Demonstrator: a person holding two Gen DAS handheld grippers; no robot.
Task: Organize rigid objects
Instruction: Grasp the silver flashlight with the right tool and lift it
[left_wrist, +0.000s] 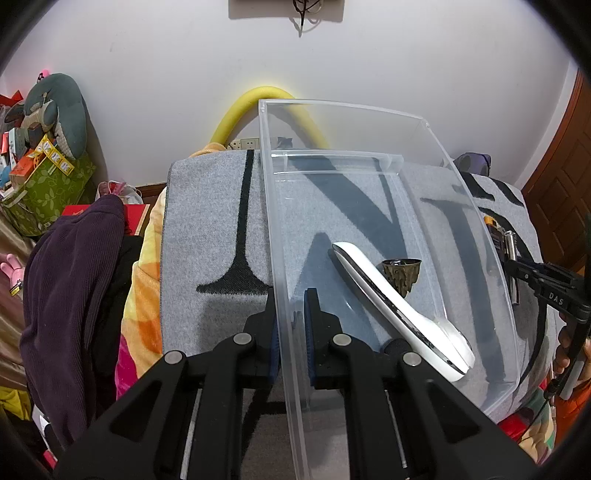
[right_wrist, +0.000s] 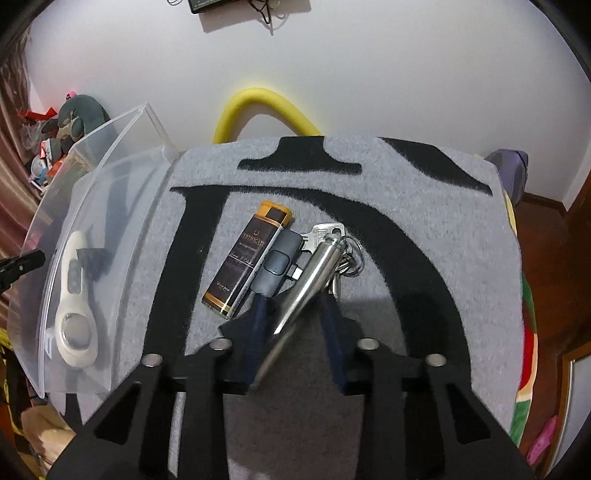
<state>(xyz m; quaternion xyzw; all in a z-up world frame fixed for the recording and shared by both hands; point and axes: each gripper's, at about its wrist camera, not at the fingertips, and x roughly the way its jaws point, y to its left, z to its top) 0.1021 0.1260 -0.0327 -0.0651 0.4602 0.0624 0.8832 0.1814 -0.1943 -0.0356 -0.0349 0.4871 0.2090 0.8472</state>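
A clear plastic bin (left_wrist: 476, 206) stands on the grey mat (left_wrist: 214, 221). Inside lie a white handheld device (left_wrist: 399, 306) and a small dark bronze cup (left_wrist: 400, 275). My left gripper (left_wrist: 290, 306) is shut on the bin's left wall, one finger each side. In the right wrist view the bin (right_wrist: 48, 221) is at the left. My right gripper (right_wrist: 295, 299) is open, its fingers on either side of a silver metal cylinder (right_wrist: 314, 269) on a key ring with keys (right_wrist: 332, 232). A grey key fob (right_wrist: 275, 264) and a dark gold-trimmed box (right_wrist: 247, 258) lie beside it.
A yellow foam tube (left_wrist: 266, 96) arches against the white wall behind the mat. Clothes and a dark garment (left_wrist: 74, 288) pile up at the left with boxes and a plush toy (left_wrist: 55, 110). A wooden door (left_wrist: 565, 177) is at the right.
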